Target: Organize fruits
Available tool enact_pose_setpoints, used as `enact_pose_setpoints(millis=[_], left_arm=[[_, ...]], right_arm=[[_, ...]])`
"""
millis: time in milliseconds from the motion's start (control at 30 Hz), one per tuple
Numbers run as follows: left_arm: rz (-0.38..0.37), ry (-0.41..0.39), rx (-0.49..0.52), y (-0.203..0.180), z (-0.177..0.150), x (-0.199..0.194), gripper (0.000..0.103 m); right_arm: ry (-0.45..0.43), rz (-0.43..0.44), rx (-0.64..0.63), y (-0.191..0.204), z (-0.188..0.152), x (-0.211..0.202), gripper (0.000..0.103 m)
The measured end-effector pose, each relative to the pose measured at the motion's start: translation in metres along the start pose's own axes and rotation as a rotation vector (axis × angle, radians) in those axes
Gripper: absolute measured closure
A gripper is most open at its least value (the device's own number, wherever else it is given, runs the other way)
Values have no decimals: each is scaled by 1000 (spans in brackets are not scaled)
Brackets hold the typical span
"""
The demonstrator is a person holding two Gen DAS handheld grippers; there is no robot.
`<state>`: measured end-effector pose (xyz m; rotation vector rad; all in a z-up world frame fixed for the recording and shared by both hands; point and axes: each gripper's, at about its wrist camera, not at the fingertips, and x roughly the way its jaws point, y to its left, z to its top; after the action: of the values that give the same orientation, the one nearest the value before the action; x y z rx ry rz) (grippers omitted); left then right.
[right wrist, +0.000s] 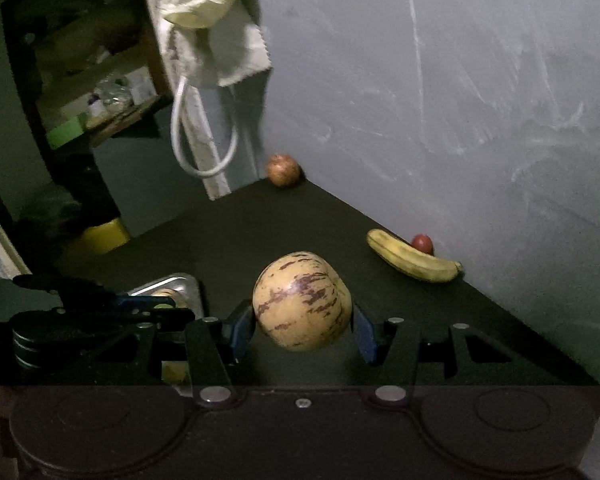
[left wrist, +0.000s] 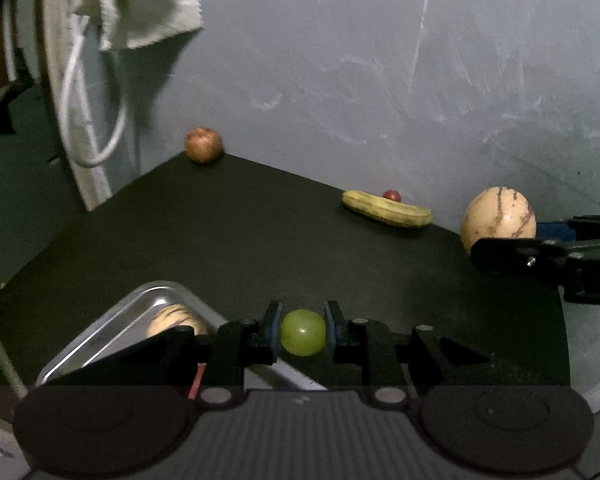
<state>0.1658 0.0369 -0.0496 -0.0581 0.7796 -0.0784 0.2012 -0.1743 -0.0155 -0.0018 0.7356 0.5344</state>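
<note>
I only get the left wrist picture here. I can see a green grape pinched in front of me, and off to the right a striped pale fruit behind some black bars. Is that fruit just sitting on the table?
Observer: No. The right gripper is shut on the striped fruit, one blue pad on each side.
Operator: Is it off the table?
Observer: It looks lifted clear of the dark table, though I can't be sure.
Operator: What's left of the tray?
Observer: Past the table's edge, a yellow object sits low, with a cluttered shelf behind it.
</note>
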Motion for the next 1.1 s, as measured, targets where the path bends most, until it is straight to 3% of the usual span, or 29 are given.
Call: enact_pose_setpoints(millis=[633,833,1100], left_arm=[[236,-62,-190,44,-46,-99,80],[256,-70,-220,52,-58,-115,80],[236,-55,-240,78,-70,-108,79]], right_arm=[[-50,230,-166,71,14,-31,49],[-46,273,-202,92,13,-35,49],[-10,257,-196,116,10,-18,49]])
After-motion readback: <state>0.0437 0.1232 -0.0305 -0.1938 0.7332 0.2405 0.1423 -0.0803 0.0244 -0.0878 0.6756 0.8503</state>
